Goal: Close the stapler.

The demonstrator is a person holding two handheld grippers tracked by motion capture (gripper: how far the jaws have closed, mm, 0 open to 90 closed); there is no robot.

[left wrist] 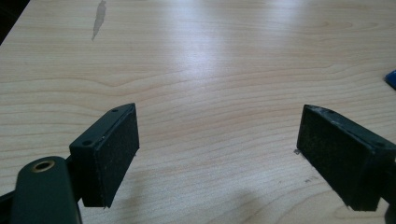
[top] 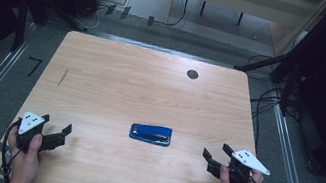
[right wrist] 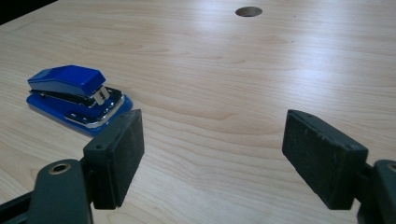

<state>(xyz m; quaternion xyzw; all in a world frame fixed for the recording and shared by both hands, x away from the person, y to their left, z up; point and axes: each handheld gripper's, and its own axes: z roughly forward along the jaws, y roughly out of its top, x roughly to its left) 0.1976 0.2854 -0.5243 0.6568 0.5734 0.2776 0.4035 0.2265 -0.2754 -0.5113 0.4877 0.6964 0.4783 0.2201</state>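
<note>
A small blue stapler lies flat on the wooden table, a little in front of its middle. In the right gripper view the stapler sits to the left, just beyond the left jaw. My left gripper rests near the table's front left corner, held by a hand, open with nothing between its pads. My right gripper stands near the front right, to the right of the stapler and apart from it, open and empty. In the left gripper view, a blue corner of the stapler peeks in at the right edge.
A round dark cable hole sits in the table's far right part. A dark streak marks the wood at the left. Metal floor rails run along both sides of the table, and cables lie on the floor beyond it.
</note>
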